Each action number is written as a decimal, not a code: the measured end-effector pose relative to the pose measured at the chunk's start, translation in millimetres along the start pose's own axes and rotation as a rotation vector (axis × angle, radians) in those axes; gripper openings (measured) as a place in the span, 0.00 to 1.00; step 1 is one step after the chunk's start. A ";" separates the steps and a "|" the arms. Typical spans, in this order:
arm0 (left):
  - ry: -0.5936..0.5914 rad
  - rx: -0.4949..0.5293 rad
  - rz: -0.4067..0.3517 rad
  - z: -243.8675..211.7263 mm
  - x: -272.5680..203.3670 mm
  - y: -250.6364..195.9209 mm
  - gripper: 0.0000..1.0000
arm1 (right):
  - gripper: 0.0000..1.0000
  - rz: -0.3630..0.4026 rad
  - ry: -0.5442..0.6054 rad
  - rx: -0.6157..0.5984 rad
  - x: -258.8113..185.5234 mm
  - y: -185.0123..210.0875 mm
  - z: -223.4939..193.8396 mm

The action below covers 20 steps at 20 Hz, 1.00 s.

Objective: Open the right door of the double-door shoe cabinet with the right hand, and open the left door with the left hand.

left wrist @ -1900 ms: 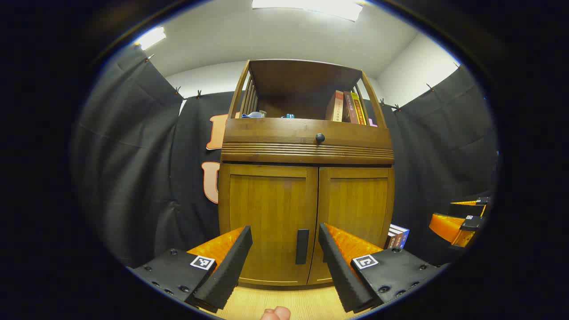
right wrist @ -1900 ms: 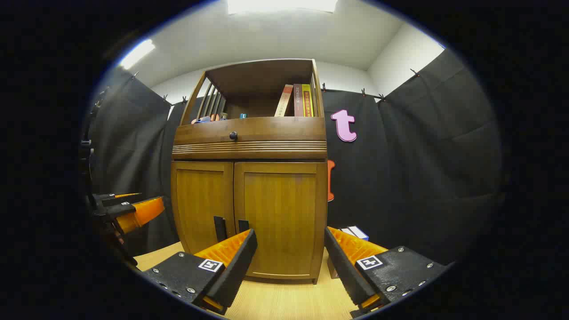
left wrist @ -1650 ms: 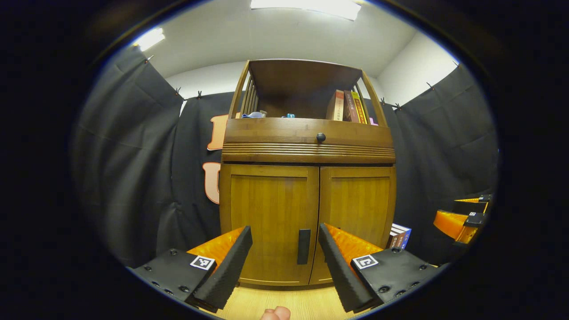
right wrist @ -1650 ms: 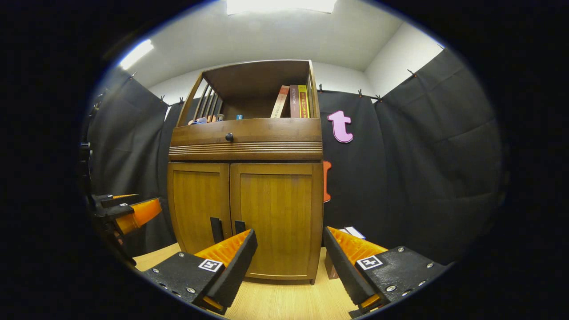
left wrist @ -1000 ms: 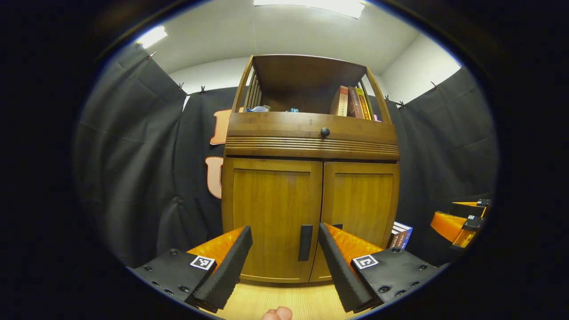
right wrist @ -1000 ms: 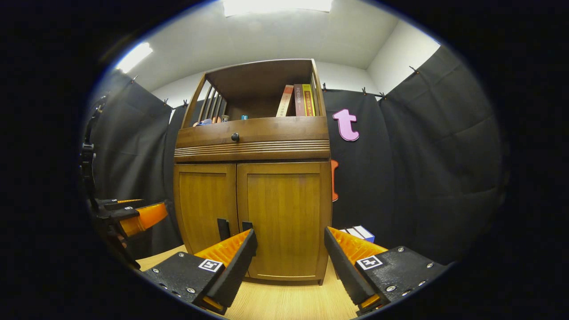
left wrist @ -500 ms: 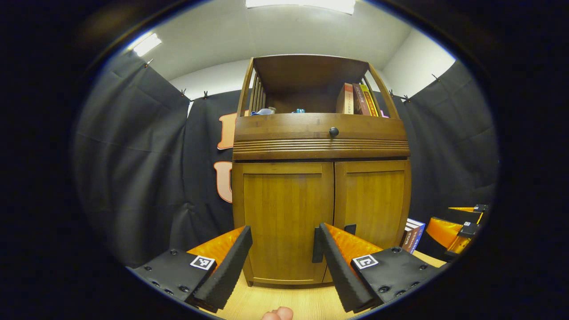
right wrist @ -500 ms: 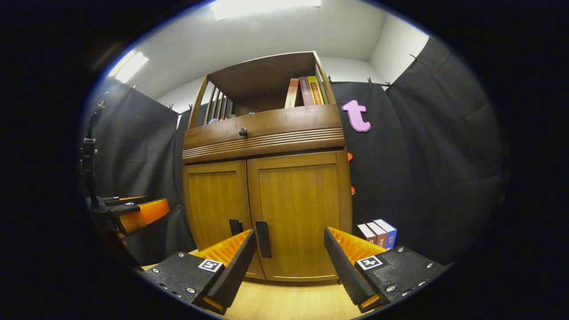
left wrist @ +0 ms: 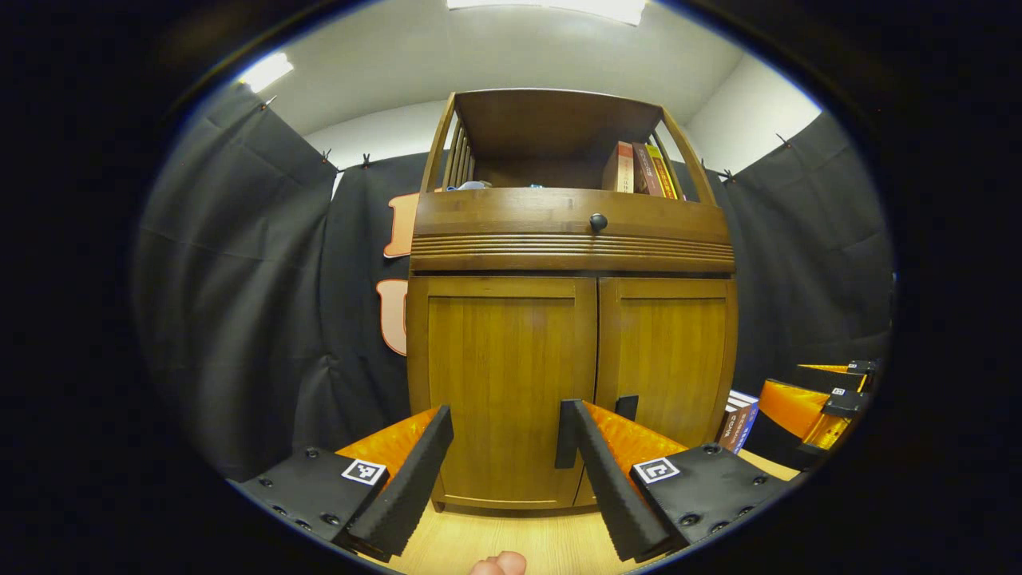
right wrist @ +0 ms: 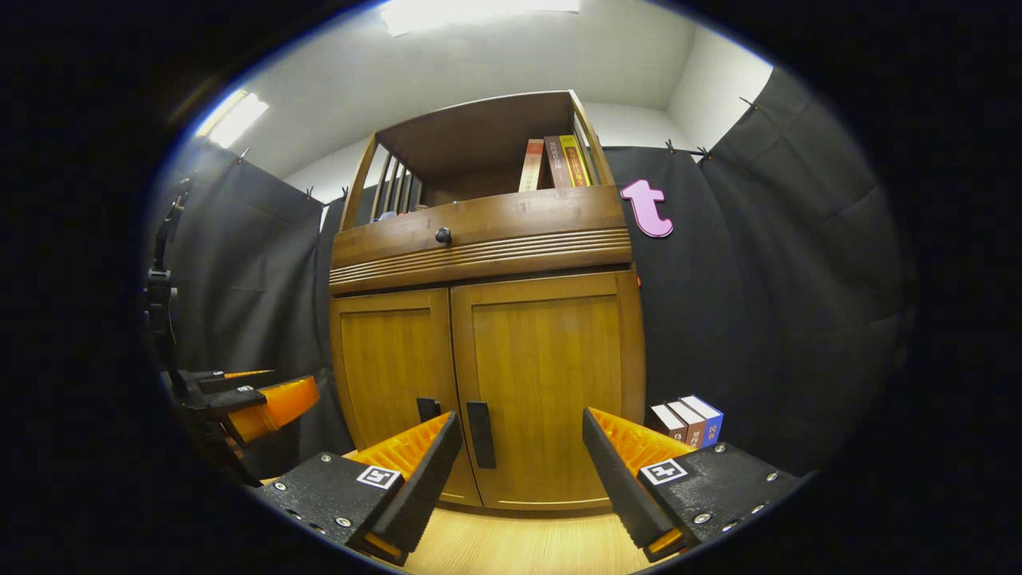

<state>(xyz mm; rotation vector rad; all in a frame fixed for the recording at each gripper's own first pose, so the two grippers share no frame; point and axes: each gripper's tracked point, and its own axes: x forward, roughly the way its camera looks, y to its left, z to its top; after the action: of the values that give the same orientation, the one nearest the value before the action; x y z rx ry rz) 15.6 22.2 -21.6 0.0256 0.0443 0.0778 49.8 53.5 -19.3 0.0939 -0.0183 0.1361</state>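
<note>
Wooden shoe cabinet stands ahead with both doors shut. On the left, the left gripper has its jaws apart near the left door's handle, likely ready to grab. On the right, the right gripper has its jaws apart near the right door's handle. Pale wood floor, black cloth walls.

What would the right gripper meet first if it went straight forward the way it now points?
Most likely the right door of the cabinet. The right gripper, jaws open, aims at the panel beside its handle. Depth is unclear.
</note>
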 end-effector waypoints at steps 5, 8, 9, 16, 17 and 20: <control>0.007 0.031 0.019 -9.5 2.2 13.5 0.96 | 0.94 0.045 0.008 -0.041 28.7 27.9 -10.2; -0.003 0.031 0.025 -8.9 4.6 20.4 0.97 | 0.94 0.055 0.003 -0.045 59.6 42.8 -12.4; -0.007 0.028 0.024 -8.2 4.0 21.9 0.98 | 0.94 0.048 0.000 -0.042 71.5 44.2 -14.7; 0.000 0.014 0.038 -9.5 0.6 35.9 0.97 | 0.94 0.018 0.022 -0.078 161.7 49.5 -54.7; 0.000 0.014 0.045 -10.2 -0.7 38.4 0.97 | 0.94 0.012 0.037 -0.087 170.0 50.6 -63.7; 0.000 0.006 0.064 -11.8 -3.6 48.3 0.98 | 0.93 -0.025 0.070 -0.097 188.9 42.5 -92.0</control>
<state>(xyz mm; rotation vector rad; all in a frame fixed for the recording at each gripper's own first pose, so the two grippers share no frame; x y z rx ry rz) 7.8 70.3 -31.9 0.0330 0.0436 0.1420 232.2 129.6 -102.3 -0.0075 0.0463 0.1134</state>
